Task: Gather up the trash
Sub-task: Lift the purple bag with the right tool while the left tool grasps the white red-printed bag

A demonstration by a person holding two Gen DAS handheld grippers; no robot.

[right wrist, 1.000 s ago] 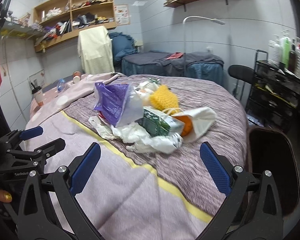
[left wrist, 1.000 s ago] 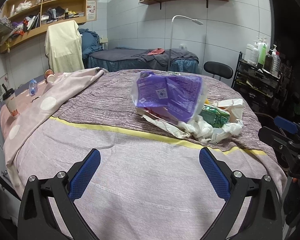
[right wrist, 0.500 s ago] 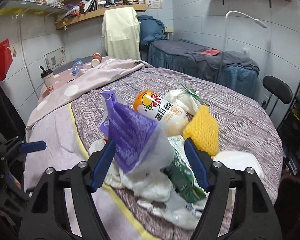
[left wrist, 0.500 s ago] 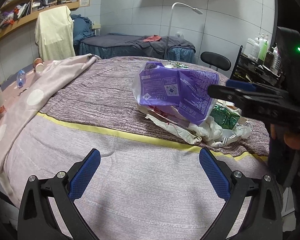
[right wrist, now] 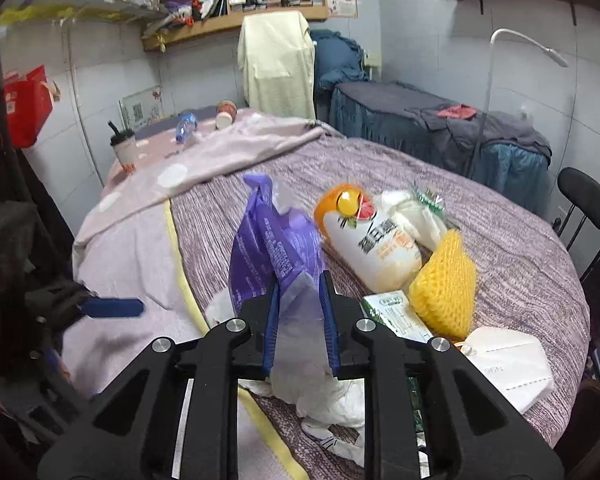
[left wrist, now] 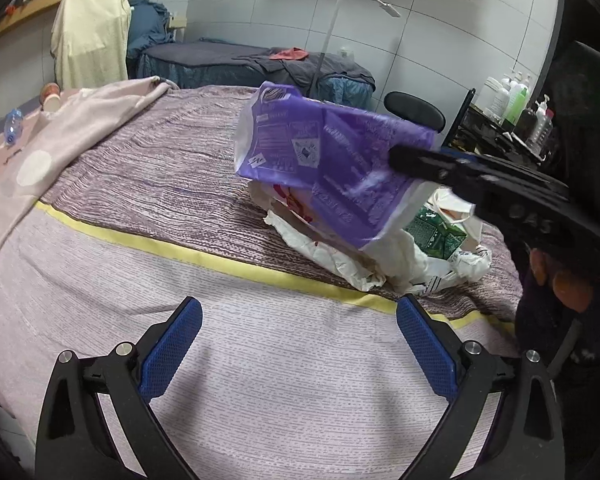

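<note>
A heap of trash lies on the bed: a purple plastic bag [left wrist: 332,160], crumpled white plastic [left wrist: 340,256], a green carton [right wrist: 396,316], an orange-and-white juice pouch [right wrist: 372,244], a yellow foam net [right wrist: 444,280] and a white mask [right wrist: 508,364]. My right gripper [right wrist: 300,292] reaches in from the right of the left wrist view, its jaws closing with the purple bag [right wrist: 276,248] pinched between the blue pads. The bag's top stands up ahead of the fingers. My left gripper [left wrist: 298,308] hangs open over the pale bedspread, short of the heap, nothing between its fingers.
The bedspread [left wrist: 140,200] has a yellow stripe and a pink dotted blanket on the left. A drink cup [right wrist: 123,150], a water bottle [right wrist: 186,126] and a tipped cup [right wrist: 225,114] sit at the far corner. A black chair [right wrist: 584,200] and a bottle cart [left wrist: 512,112] stand right.
My right gripper swung in over the heap and its wide jaws came together on the purple bag, which now tilts up. The left gripper edged closer to the heap, still open.
</note>
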